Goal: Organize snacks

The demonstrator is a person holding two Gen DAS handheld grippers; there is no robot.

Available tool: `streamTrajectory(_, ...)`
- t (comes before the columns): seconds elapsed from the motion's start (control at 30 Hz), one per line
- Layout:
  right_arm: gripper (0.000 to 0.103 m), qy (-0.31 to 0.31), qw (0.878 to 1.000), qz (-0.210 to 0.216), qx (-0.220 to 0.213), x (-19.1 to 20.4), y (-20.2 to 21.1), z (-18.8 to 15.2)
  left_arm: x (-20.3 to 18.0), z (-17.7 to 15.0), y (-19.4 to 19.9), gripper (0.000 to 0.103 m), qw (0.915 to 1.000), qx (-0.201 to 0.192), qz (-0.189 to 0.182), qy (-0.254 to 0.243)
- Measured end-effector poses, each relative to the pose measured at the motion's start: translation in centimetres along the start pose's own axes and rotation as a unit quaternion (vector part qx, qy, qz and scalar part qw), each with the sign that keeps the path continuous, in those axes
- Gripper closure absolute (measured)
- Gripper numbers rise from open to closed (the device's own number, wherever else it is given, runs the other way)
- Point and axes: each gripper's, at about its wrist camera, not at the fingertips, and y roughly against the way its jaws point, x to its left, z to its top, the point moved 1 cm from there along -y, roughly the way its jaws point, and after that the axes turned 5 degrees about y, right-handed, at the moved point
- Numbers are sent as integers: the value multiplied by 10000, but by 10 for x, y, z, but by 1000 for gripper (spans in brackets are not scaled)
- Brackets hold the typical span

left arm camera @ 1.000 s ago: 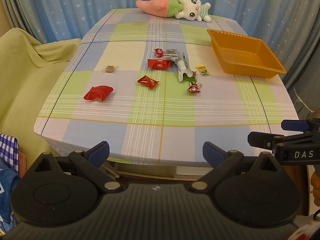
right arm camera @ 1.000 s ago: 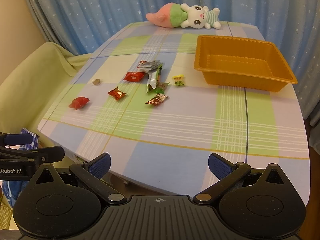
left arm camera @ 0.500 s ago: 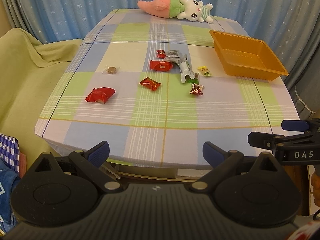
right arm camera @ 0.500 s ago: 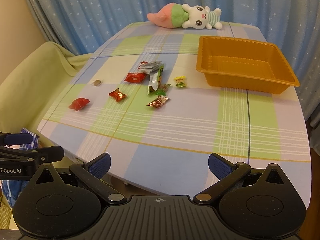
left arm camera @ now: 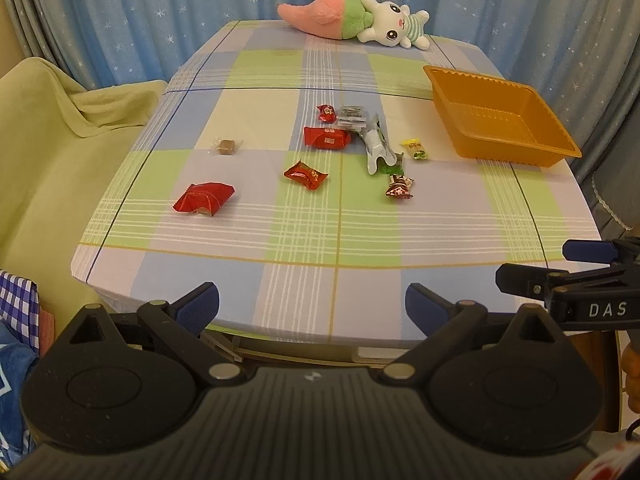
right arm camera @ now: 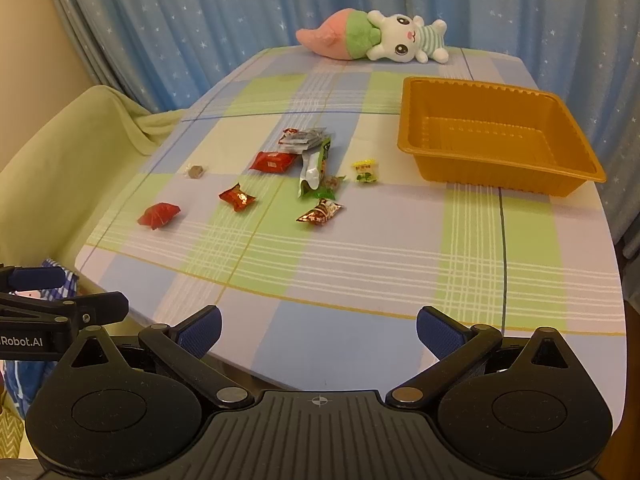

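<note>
Both grippers, the left gripper (left arm camera: 312, 306) and the right gripper (right arm camera: 318, 326), hover at the near edge of a plaid-covered table (left arm camera: 340, 240), jaws spread wide and holding nothing. Scattered mid-table lie the snacks: a red packet (left arm camera: 204, 199) nearest on the left, a red candy (left arm camera: 306, 175), a brown candy (left arm camera: 227, 147), a silver-green wrapper (left arm camera: 376, 146) and a yellow candy (left arm camera: 415, 149). An orange tray (right arm camera: 496, 118) sits apart at far right. A plush rabbit (right arm camera: 404, 42) rests along the far edge.
</note>
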Motion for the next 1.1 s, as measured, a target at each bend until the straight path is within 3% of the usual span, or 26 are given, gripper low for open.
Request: streamTrajectory(1.1, 0, -64, 9999, 24, 85, -4, -17, 11, 5, 14, -15, 4, 9999, 97, -36, 11)
